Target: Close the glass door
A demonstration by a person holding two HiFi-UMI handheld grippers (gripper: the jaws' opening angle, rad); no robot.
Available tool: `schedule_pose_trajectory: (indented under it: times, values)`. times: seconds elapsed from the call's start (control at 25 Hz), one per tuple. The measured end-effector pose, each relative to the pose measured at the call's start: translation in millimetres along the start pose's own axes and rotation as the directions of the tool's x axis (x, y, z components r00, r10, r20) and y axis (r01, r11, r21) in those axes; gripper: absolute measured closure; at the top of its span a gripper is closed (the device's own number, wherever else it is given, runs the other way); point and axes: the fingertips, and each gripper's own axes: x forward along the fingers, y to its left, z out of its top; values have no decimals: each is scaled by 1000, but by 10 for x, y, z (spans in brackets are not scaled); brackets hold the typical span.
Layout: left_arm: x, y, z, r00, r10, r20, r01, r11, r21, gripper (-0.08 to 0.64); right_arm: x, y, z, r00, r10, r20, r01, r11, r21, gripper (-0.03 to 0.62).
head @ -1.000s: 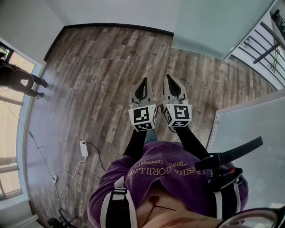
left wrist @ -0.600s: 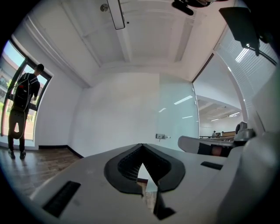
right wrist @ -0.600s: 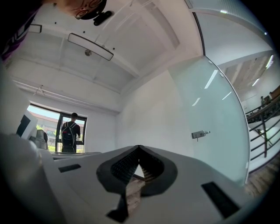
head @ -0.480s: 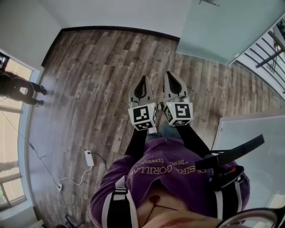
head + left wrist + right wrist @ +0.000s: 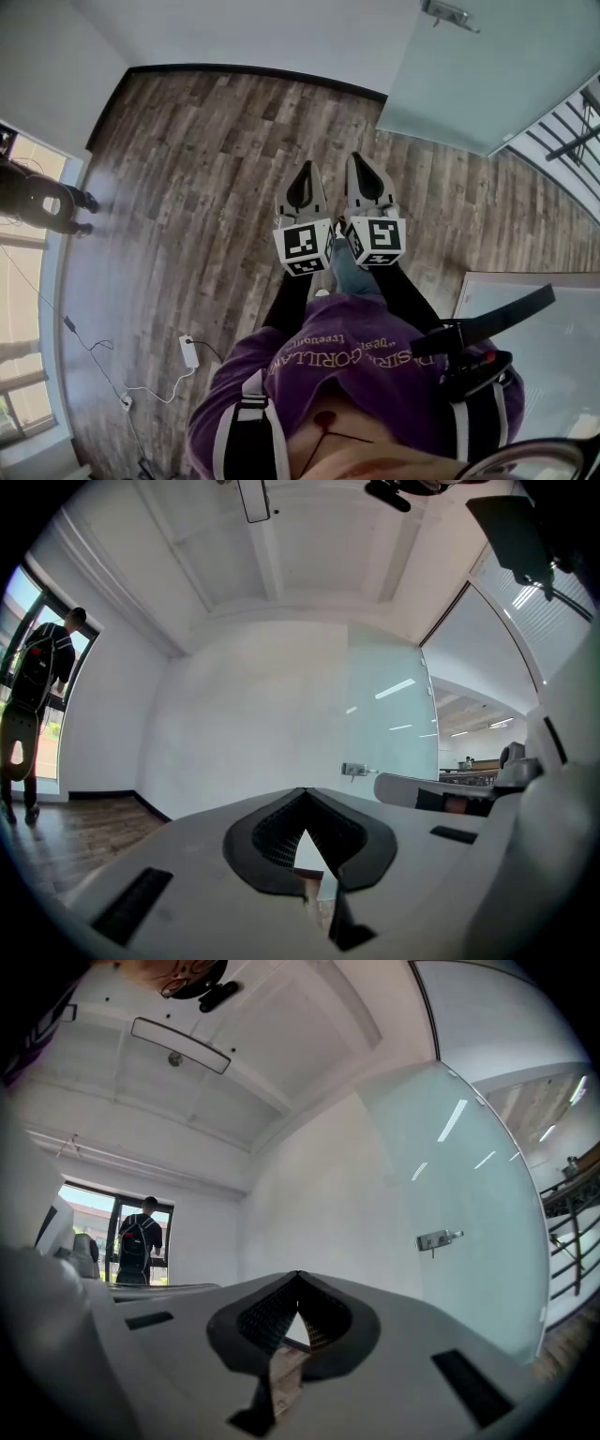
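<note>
We held the left gripper (image 5: 305,169) and the right gripper (image 5: 359,159) side by side in front of our purple shirt (image 5: 347,361). Both pointed level over the wooden floor (image 5: 206,159), and their marker cubes sat just beside each other. In the left gripper view the two jaws met at their tips, with nothing between them. In the right gripper view the jaws were likewise together and empty. Neither gripper touched anything.

The glass door (image 5: 473,80) stood ahead and to the right of the grippers, well apart from them. It was a frosted pane set at an angle to the white wall (image 5: 262,33). Its metal handle (image 5: 450,14) sat near the pane's edge, at the top of the head view. In the right gripper view the handle showed to the right of the jaws, partway up the pane. In the left gripper view it lay just right of centre, above the jaw tips.

Past the door, at the far right, we saw a railing (image 5: 562,122). At the far left a person (image 5: 42,192) in dark clothes with a backpack stood by a tall window (image 5: 19,281). A small white box (image 5: 189,351) on a thin cable lay on the floor to our left, well apart from both grippers.
</note>
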Motion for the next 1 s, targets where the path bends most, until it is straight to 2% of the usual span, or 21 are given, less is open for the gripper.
schedule_pose_trajectory:
  times: [0.48, 0.76, 1.0]
  values:
    - [2182, 57, 208, 1000, -27, 15, 27, 1000, -12, 568, 1812, -1159, 131, 1000, -2, -3, 2, 999, -33, 595]
    - [2912, 171, 114, 1000, -11, -24, 10, 1000, -25, 568, 2410, -1610, 20, 998, -36, -43, 34, 999, -38, 595]
    - [3562, 312, 59, 998, -49, -46, 48, 999, -21, 568, 2929, -1943, -59, 994, -96, -46, 95, 995, -30, 595]
